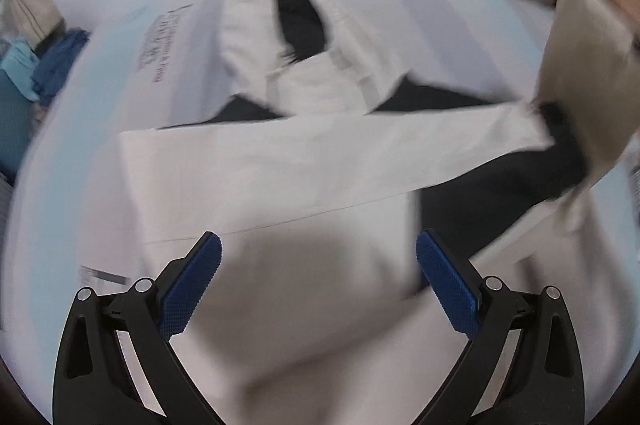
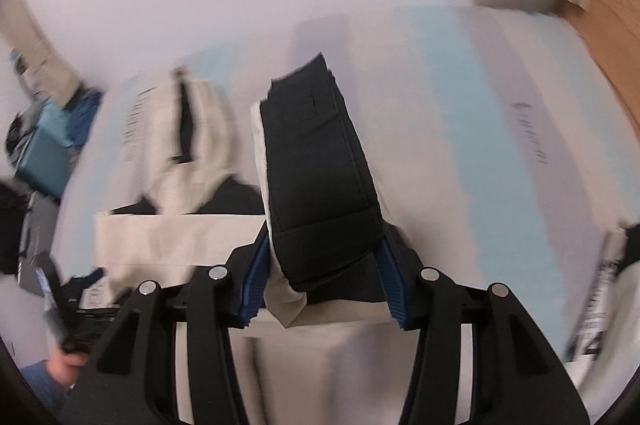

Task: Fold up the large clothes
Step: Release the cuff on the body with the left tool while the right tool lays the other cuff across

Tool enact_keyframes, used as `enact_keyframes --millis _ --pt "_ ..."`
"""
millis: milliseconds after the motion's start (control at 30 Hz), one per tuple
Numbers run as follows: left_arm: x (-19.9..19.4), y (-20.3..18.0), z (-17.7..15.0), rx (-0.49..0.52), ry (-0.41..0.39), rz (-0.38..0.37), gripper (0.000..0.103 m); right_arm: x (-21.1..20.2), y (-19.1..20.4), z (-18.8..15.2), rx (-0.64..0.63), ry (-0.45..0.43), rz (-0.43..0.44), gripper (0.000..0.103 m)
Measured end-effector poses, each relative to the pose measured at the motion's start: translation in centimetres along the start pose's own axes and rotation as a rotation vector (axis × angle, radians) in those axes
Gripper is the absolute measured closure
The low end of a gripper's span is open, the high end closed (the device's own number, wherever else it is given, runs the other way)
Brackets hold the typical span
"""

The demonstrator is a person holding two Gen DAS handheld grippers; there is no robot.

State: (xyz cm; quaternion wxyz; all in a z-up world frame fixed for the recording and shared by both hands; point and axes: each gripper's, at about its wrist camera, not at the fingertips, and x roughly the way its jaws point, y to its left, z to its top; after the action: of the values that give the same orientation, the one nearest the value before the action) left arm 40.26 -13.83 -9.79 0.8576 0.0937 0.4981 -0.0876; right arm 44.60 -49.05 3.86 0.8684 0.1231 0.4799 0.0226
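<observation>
Cream garment [image 1: 280, 161] with black trim is spread on the pale blue sheet [image 2: 440, 73]; judged soft, light and limp, best taken at cuffs or hems. The black cuff [image 2: 320, 185] is pinched in the right gripper [image 2: 320, 285]. Left gripper [image 1: 318, 285] is held spread wide above the body panel, nothing gripped

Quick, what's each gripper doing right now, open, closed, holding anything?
Left gripper: open, holding nothing, over the white garment.
Right gripper: closed on the garment's black cuff.
</observation>
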Motion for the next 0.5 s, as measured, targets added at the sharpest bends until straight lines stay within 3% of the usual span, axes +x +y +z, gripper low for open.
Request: enact_keyframes --millis 133,300,400,500 --pt "3.5 5.6 -1.4 -0.024 0.041 0.054 0.016 2.0 8.2 0.1 -0.019 0.018 0.059 0.057" --pt "7.1 11.0 -2.3 -0.057 0.086 0.137 0.015 6.0 18.6 -1.2 -0.048 0.059 0.095 0.057" --pt "8.4 15.0 -2.6 -0.11 0.115 0.122 0.014 8.8 23.2 -2.9 -0.072 0.087 0.093 0.057" --pt "7.7 17.8 -2.5 -0.137 0.103 0.061 0.014 11.7 27.0 -4.5 -0.081 0.123 0.083 0.057"
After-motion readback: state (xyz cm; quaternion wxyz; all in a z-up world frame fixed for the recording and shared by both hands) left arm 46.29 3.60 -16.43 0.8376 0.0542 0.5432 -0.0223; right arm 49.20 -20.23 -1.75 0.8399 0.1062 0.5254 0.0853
